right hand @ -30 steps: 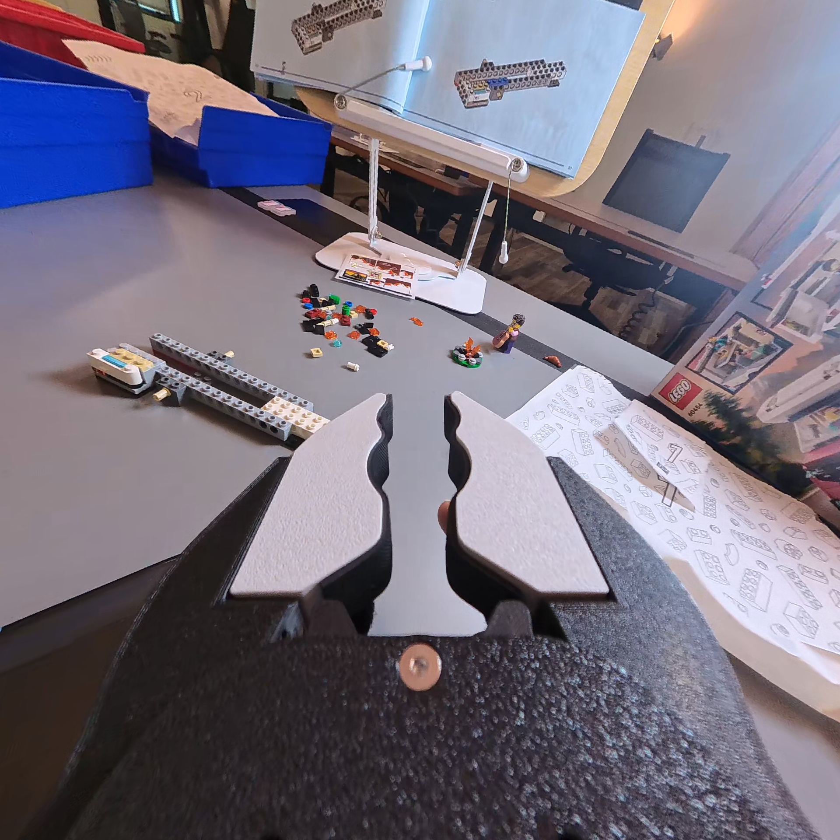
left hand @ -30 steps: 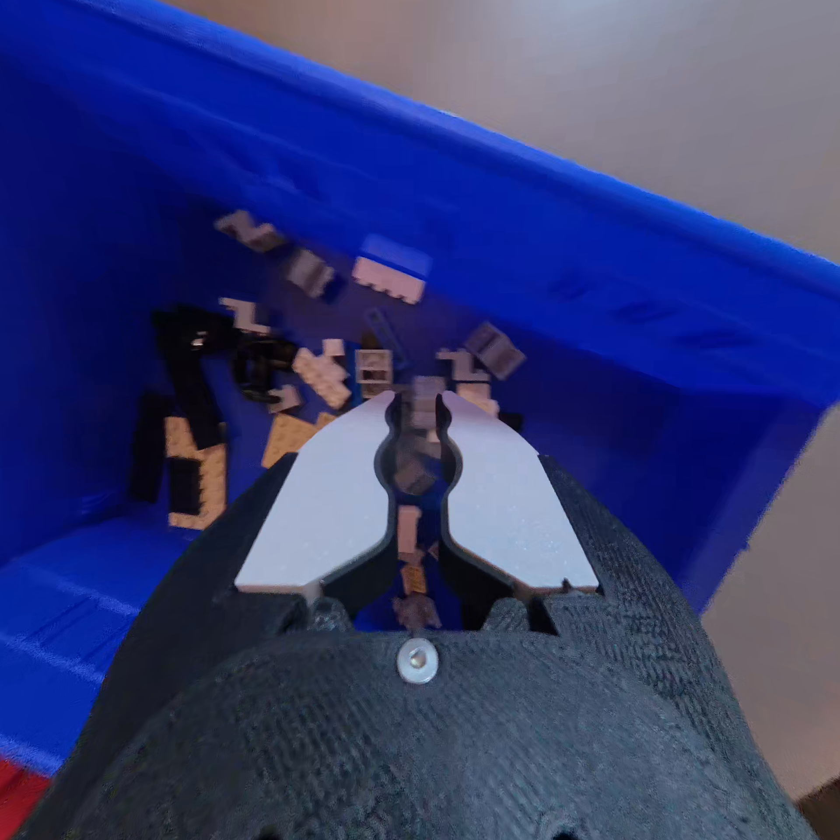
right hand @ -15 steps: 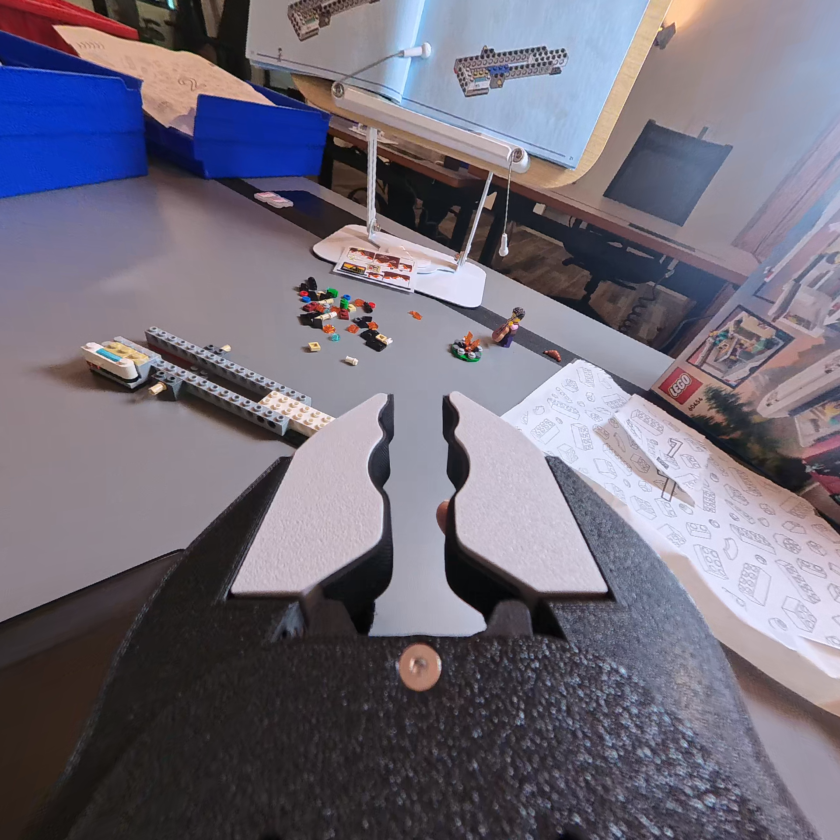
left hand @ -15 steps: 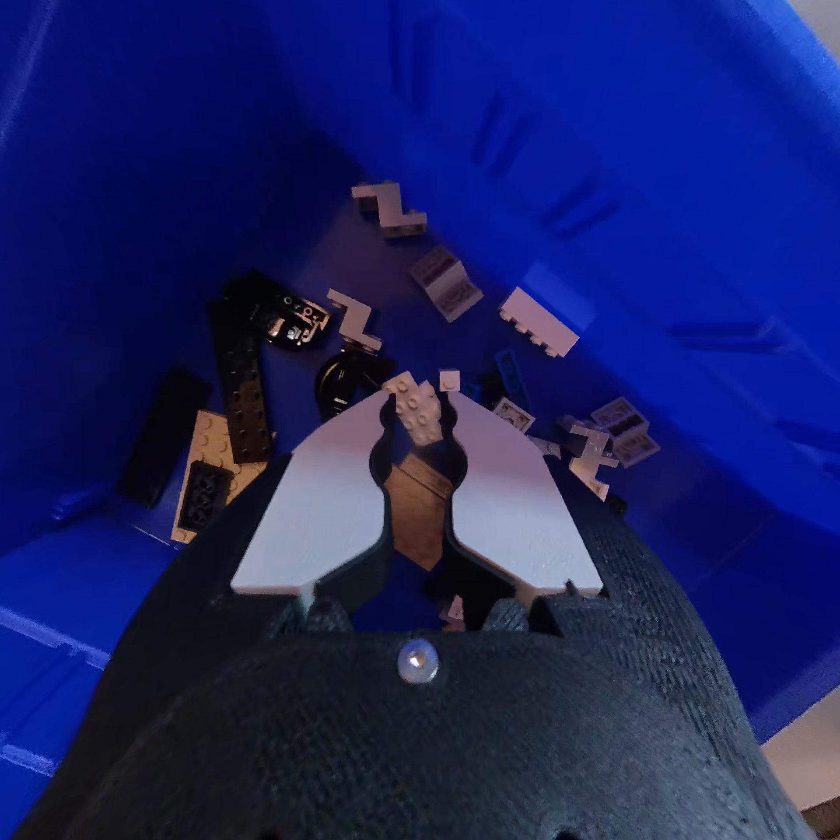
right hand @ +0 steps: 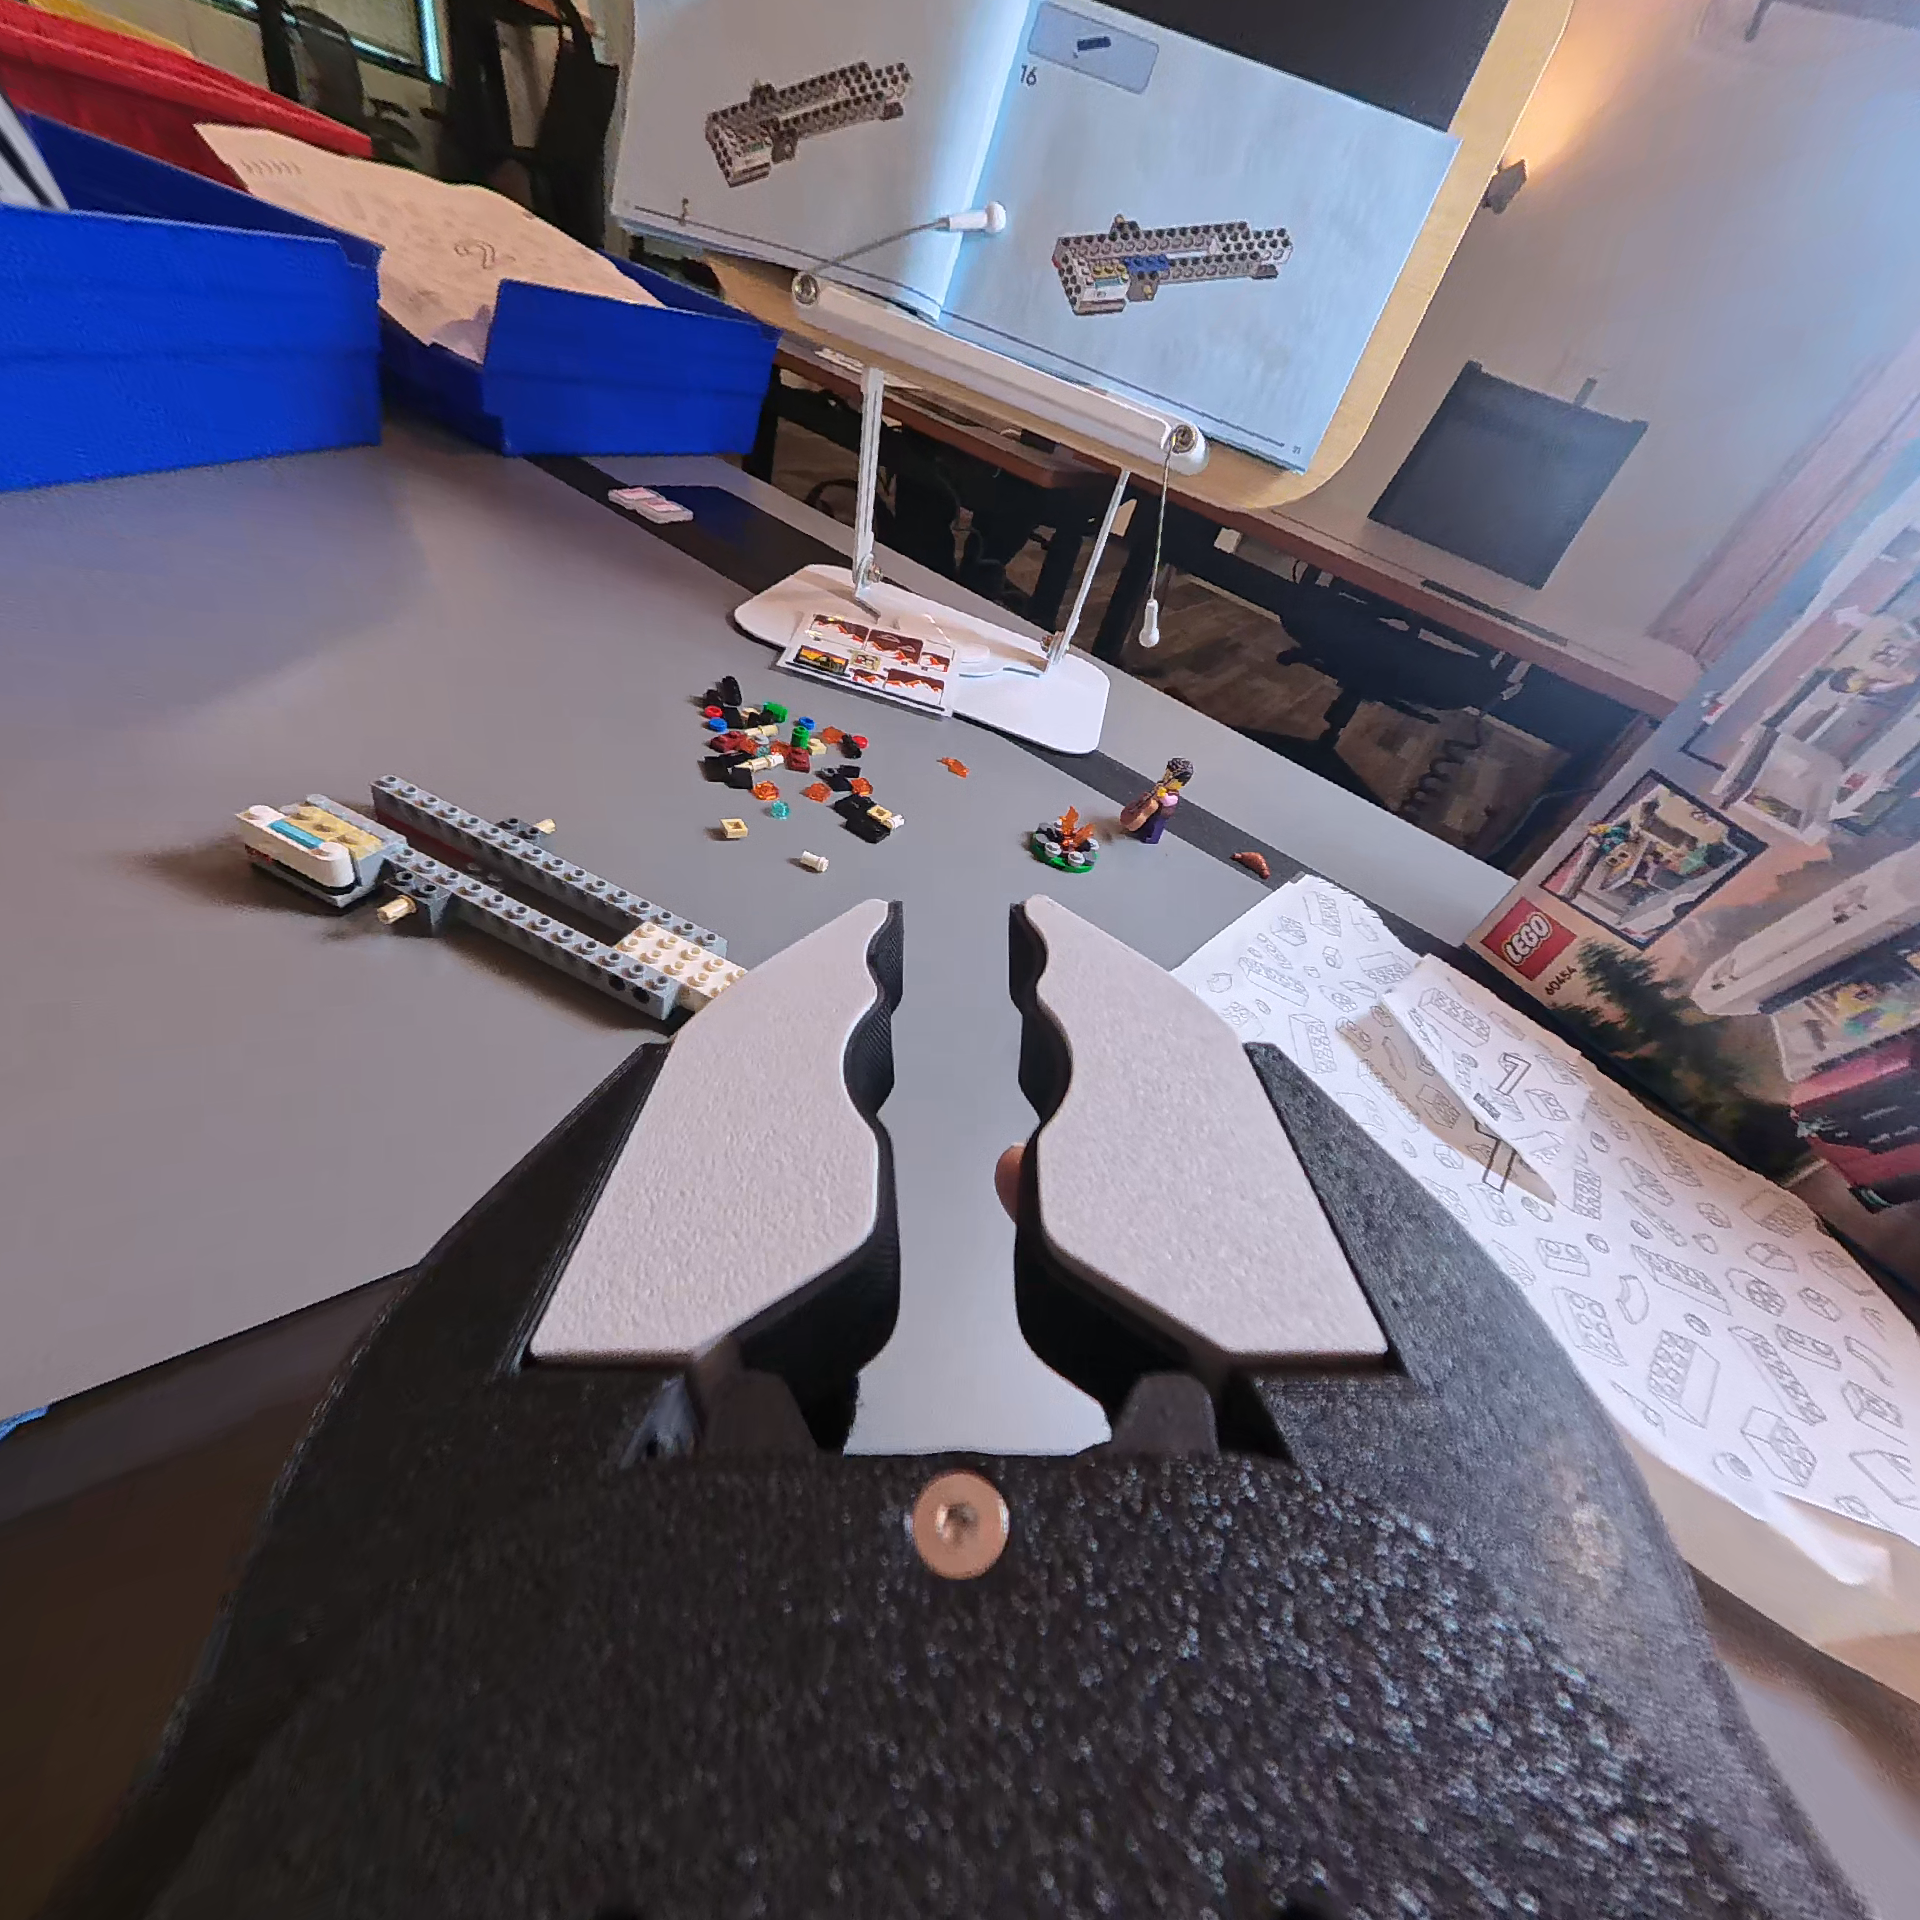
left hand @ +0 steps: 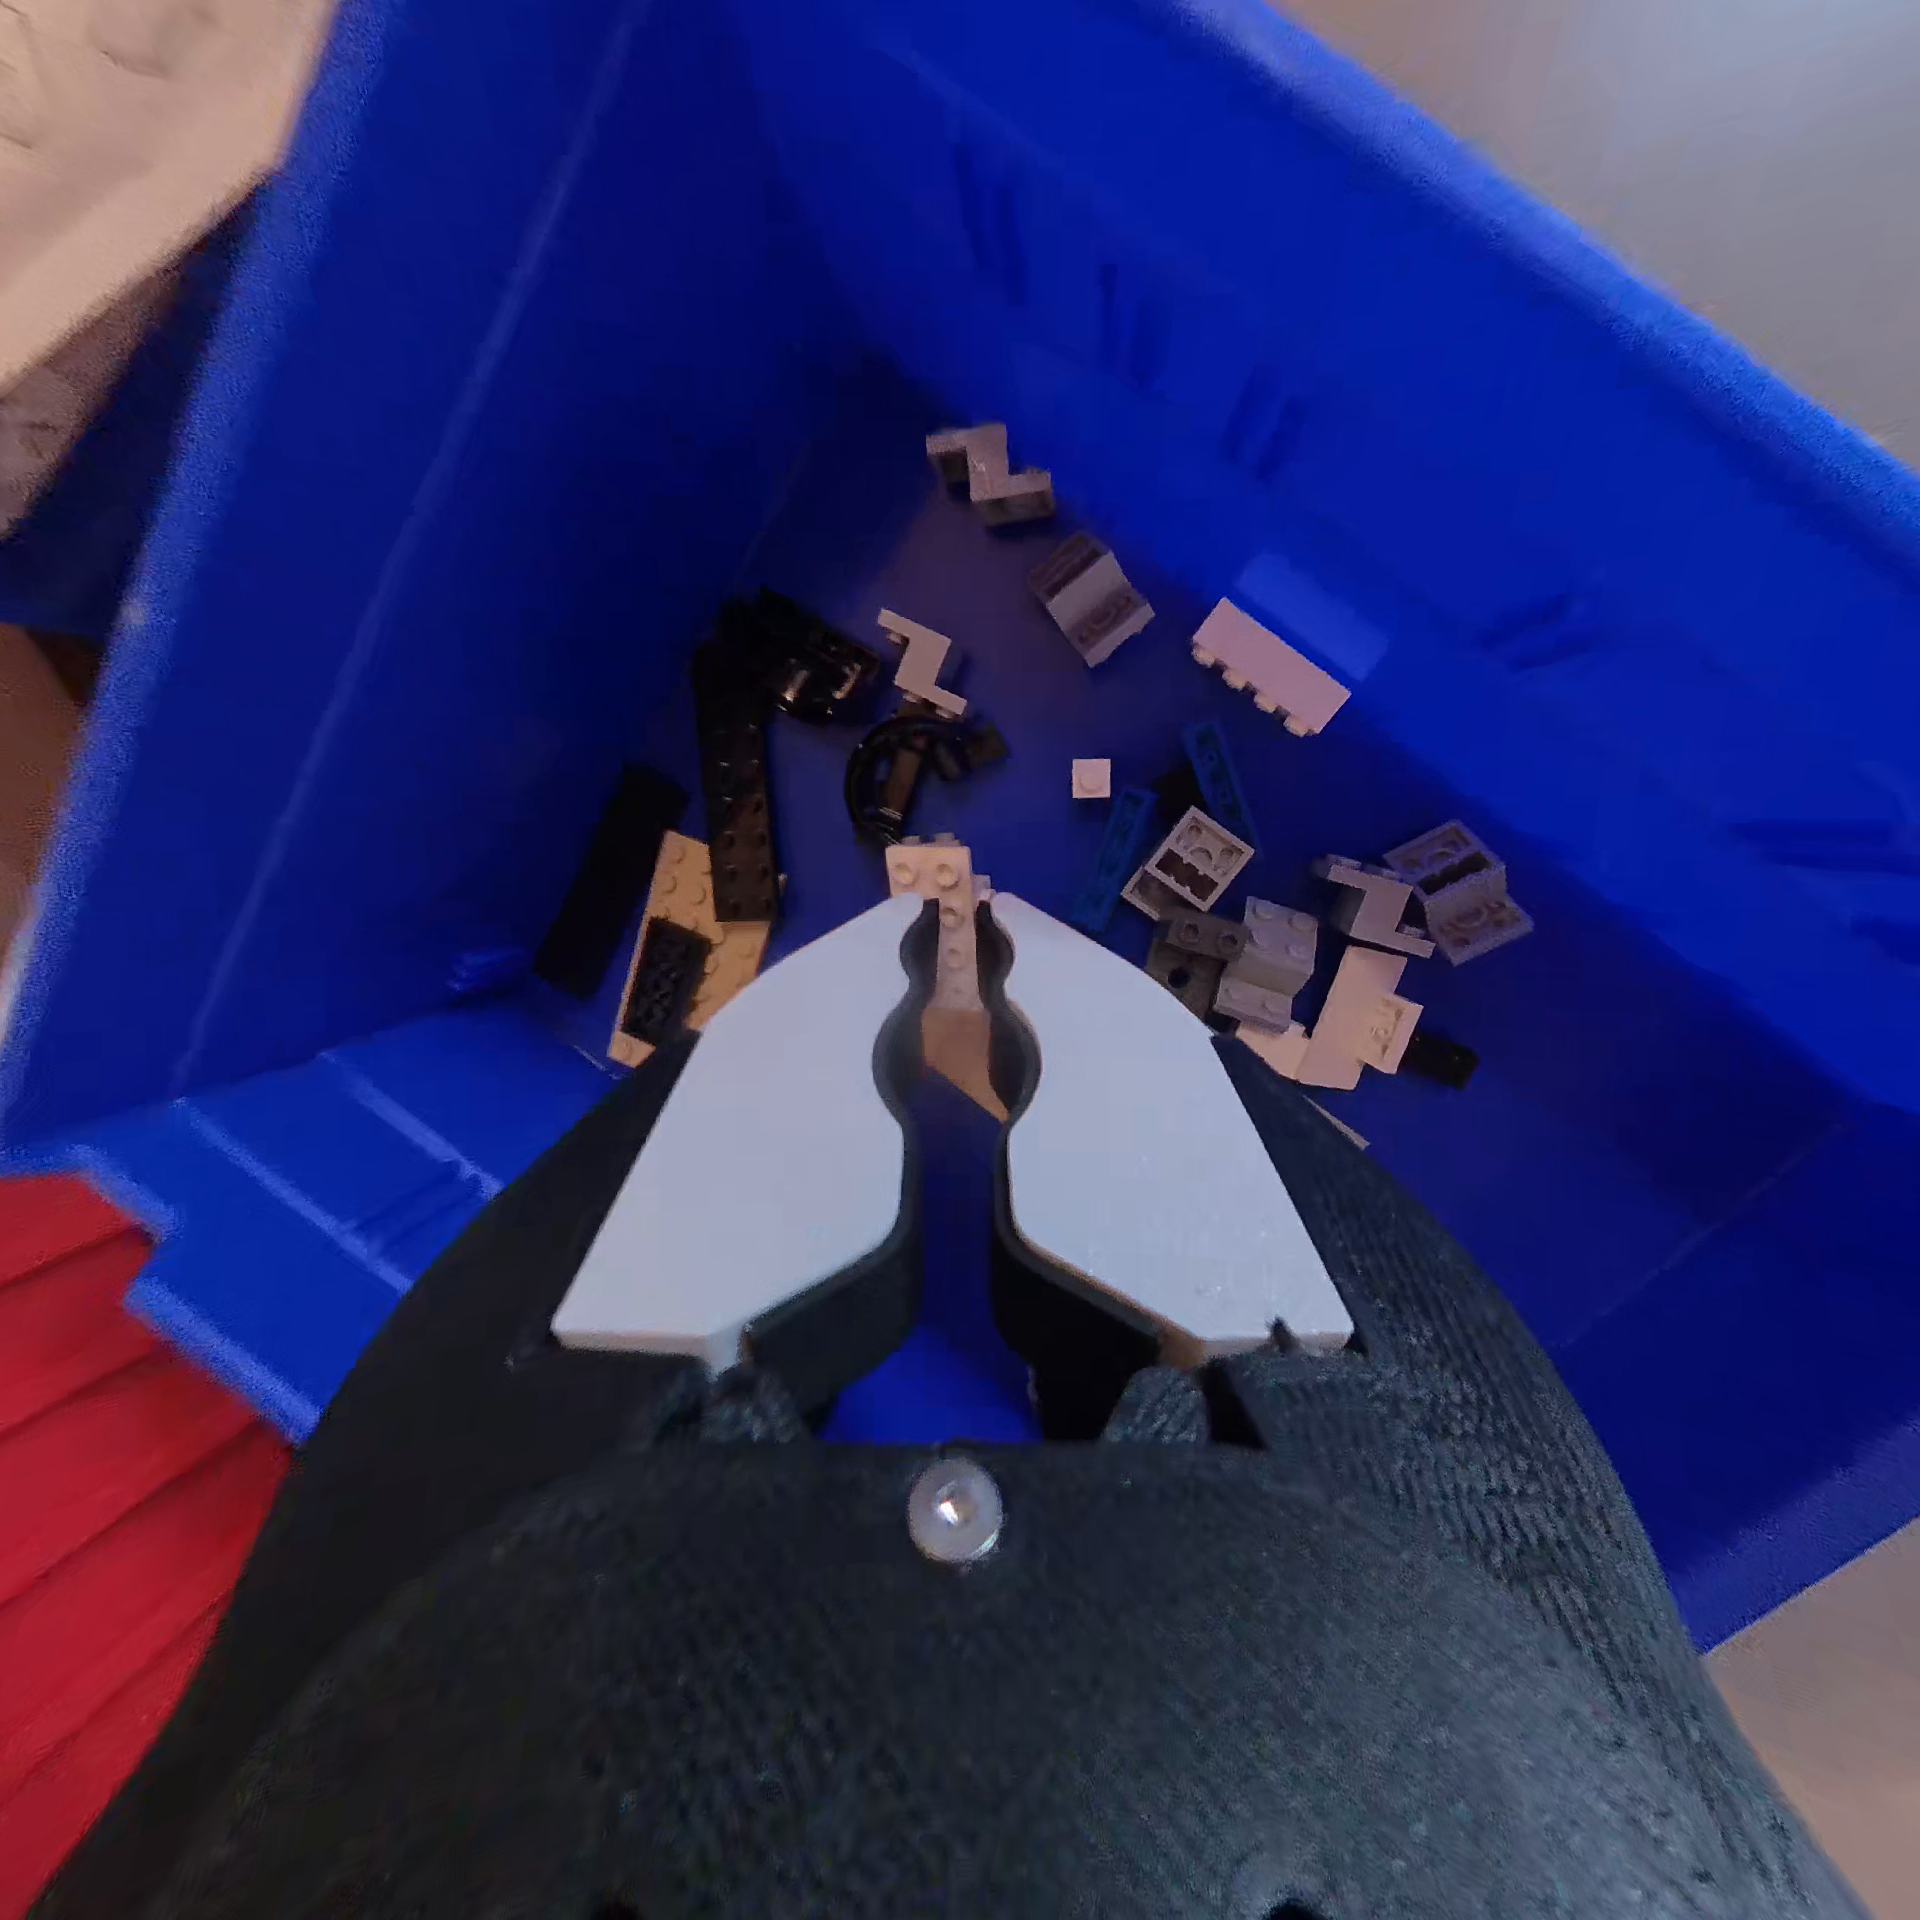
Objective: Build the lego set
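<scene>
- While the left tongs (left hand: pixel 956 914) point steeply down into a blue bin (left hand: pixel 1351 343), their tips pinch a light grey studded plate (left hand: pixel 940 883), which sticks out past them above the bin floor.
- Loose pieces lie on that floor: black plates (left hand: pixel 732 790) to the left, a tan plate (left hand: pixel 675 945) beside them, grey bricks (left hand: pixel 1268 956) to the right, and a pale long brick (left hand: pixel 1268 670) near the far wall.
- Beyond the bin's near left corner, a red bin (left hand: pixel 94 1455) shows.
- Level and low over the grey surface (right hand: pixel 312 623), the right tongs (right hand: pixel 956 914) hang empty, with a narrow gap between the fingers.
- Ahead and to their left rests the partly built grey beam assembly (right hand: pixel 499 883) with its white nose.
- Farther off sit a scatter of small coloured pieces (right hand: pixel 800 758), a minifigure (right hand: pixel 1158 800), and an instruction booklet (right hand: pixel 1039 187) on a white stand (right hand: pixel 997 686).
- Printed paper bags (right hand: pixel 1558 1195) lie at the right.
</scene>
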Motion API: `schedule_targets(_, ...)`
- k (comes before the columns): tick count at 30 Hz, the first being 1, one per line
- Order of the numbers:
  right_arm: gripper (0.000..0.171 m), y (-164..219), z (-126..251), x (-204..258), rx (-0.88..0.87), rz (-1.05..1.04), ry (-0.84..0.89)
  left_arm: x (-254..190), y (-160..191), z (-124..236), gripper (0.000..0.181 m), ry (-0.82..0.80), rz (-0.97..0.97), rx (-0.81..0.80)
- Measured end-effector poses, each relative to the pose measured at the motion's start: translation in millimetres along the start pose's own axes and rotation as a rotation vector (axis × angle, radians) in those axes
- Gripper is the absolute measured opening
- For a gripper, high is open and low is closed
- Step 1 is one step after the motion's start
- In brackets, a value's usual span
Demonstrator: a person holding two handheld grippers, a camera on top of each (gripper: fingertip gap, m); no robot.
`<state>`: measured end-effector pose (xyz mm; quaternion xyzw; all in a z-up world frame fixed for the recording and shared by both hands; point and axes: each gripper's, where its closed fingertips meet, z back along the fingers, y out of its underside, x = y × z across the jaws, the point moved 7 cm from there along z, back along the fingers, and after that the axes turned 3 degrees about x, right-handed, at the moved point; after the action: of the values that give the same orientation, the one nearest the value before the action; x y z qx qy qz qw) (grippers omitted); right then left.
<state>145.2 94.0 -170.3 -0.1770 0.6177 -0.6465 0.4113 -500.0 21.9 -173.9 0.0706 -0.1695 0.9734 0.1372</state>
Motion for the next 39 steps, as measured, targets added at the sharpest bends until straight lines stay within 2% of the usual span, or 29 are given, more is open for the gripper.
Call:
schedule_targets(3,0.019,-1,0,1,-0.003,0.009,-0.002,-4,-13,31,0.008,-0.119,-0.030,-0.133)
schedule_targets(6,0.019,0,0,2,-0.003,0.001,-0.009,-30,-39,75,0.008,-0.202,-0.110,-0.323)
schedule_targets(9,0.019,1,-3,3,0.004,-0.009,-0.020,-81,-68,114,0.007,-0.208,-0.239,-0.491)
schedule_targets(12,0.019,3,-4,4,0.010,-0.006,-0.028,-145,-89,130,0.007,-0.125,-0.390,-0.589)
schedule_targets(18,0.019,2,-3,5,0.008,0.005,-0.029,-265,-109,112,0.007,0.130,-0.592,-0.718)
schedule_targets(24,0.021,3,-2,8,0.017,0.011,-0.059,-353,-130,72,0.007,0.303,-0.675,-0.801)
schedule_targets(30,0.021,2,-4,25,0.016,0.000,-0.206,-402,-129,40,0.007,0.228,-0.781,-0.802)
schedule_targets(39,0.026,-11,-33,81,0.122,0.099,-0.662,-433,-115,27,0.007,0.177,-0.895,-0.804)
